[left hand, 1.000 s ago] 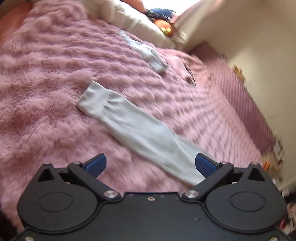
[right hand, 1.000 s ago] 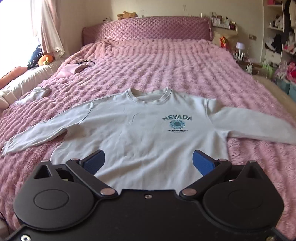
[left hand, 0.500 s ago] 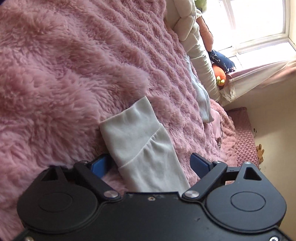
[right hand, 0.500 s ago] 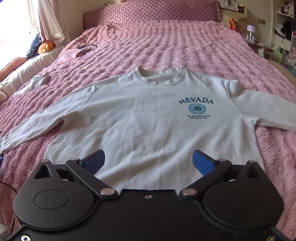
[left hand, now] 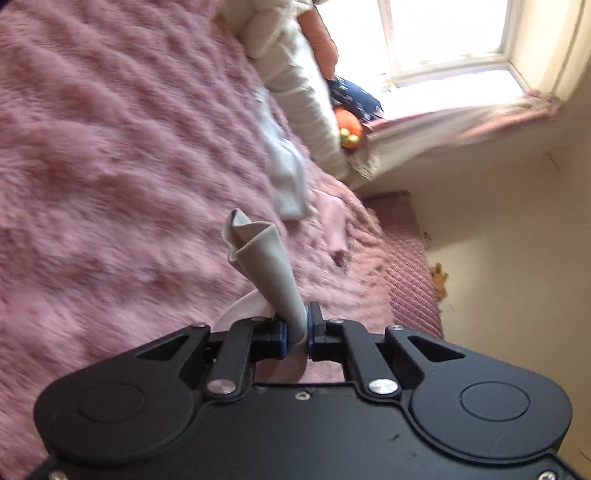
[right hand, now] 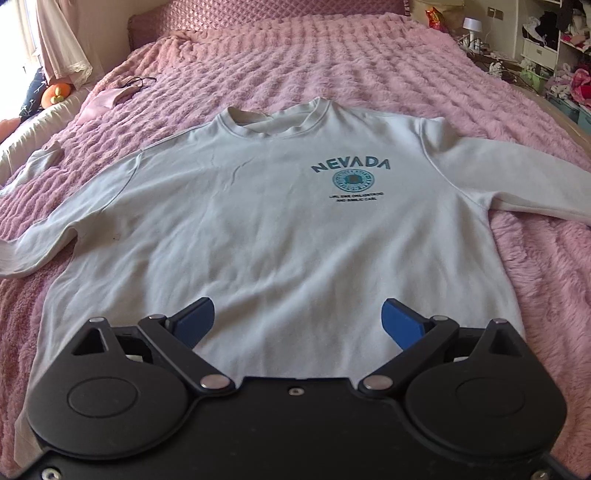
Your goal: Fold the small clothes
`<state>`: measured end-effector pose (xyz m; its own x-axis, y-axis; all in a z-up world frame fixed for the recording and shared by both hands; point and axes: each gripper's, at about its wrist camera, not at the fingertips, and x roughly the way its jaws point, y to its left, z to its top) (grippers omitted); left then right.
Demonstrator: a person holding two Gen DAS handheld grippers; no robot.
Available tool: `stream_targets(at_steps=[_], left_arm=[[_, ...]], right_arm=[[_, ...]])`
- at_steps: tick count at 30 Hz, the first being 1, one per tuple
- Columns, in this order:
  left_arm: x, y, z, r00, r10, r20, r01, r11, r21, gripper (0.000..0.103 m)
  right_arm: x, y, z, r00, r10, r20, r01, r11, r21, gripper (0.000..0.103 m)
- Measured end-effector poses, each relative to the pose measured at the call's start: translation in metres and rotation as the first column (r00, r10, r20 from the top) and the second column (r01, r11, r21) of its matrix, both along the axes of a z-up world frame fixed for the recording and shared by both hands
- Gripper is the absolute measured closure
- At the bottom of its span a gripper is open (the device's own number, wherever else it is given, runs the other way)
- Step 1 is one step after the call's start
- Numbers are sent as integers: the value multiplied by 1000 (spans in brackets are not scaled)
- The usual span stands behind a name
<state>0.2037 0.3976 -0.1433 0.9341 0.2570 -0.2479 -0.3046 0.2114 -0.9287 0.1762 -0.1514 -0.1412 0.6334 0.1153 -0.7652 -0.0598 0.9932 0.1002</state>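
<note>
**Left fingers pinched on a sleeve cuff, right fingers spread above the hem**

The left gripper has its two blue-padded fingers pressed together on the cuff end of the pale grey long sleeve — the fabric is squeezed between the pads and stands up ahead of the fingertips in a crumpled, folded cone. Below and to the left of the fingers, a little more of the sleeve curves down toward the fluffy pink ribbed bedspread. Farther ahead of the fingertips lie a small light blue-white garment and, just to its right, a small pale pink garment. Beyond them sit a cream pillow and an orange plush toy by the bright window.

The right gripper has its blue fingers wide apart and grips nothing. Between and ahead of its fingertips the pale grey long-sleeved sweatshirt with the teal "NEVADA" print lies flat, front side up, on the bedspread, collar away from the fingers and hem nearest them. One sleeve stretches out to the left of the fingers and the other to the right — both run past the frame edges. A quilted pink headboard stands far ahead.
</note>
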Motion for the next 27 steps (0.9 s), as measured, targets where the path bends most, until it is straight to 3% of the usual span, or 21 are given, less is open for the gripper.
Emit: stream_targets(at_steps=[2, 4, 7, 10, 12, 14, 15, 16, 18, 19, 20, 23, 24, 25, 27], left_arm=[[28, -31, 34, 990, -108, 85, 106, 994, 32, 97], [58, -69, 63, 962, -226, 151, 217, 973, 75, 97], [102, -143, 93, 879, -409, 244, 393, 913, 114, 97], [142, -232, 98, 765, -578, 284, 562, 814, 144, 97], [168, -297, 79, 680, -688, 253, 679, 721, 138, 96], [189, -353, 46, 606, -779, 164, 775, 624, 101, 64], [194, -372, 30, 590, -802, 97, 798, 597, 80, 27], [196, -392, 12, 580, -814, 15, 812, 580, 66, 26], [194, -409, -15, 545, -837, -39, 838, 544, 42, 29], [190, -407, -24, 541, -839, -51, 841, 540, 31, 29], [185, -400, -30, 556, -829, -61, 831, 556, 26, 29], [179, -354, -30, 629, -761, -157, 777, 622, 98, 29], [177, -338, -30, 650, -735, -194, 759, 638, 127, 29], [179, -319, -30, 670, -704, -234, 741, 651, 165, 29], [176, -287, -29, 711, -620, -333, 699, 677, 231, 29]], right_arm=[[-2, -13, 0, 1000, -29, -4, 29, 1000, 7, 3], [-3, -28, 0, 998, -65, -6, 65, 998, 14, 3], [-4, -49, 2, 994, -113, -2, 113, 994, 6, 3], [-7, -72, 8, 988, -155, 12, 155, 988, 5, 3], [-10, -88, 13, 981, -190, 28, 190, 982, 7, 3], [-9, -105, 16, 973, -228, 37, 227, 974, 23, 3], [-8, -111, 17, 969, -242, 41, 241, 970, 32, 3], [-5, -118, 18, 966, -255, 51, 253, 966, 43, 3], [1, -127, 16, 963, -260, 66, 256, 965, 64, 3], [6, -131, 15, 965, -254, 68, 248, 965, 88, 3], [12, -133, 12, 968, -243, 69, 233, 964, 127, 5], [37, -137, -4, 974, -227, 25, 212, 941, 265, 16], [46, -137, -11, 972, -236, 5, 224, 927, 302, 28], [54, -137, -17, 972, -236, -8, 225, 916, 331, 34], [72, -129, -31, 974, -227, -24, 218, 894, 391, 39]])
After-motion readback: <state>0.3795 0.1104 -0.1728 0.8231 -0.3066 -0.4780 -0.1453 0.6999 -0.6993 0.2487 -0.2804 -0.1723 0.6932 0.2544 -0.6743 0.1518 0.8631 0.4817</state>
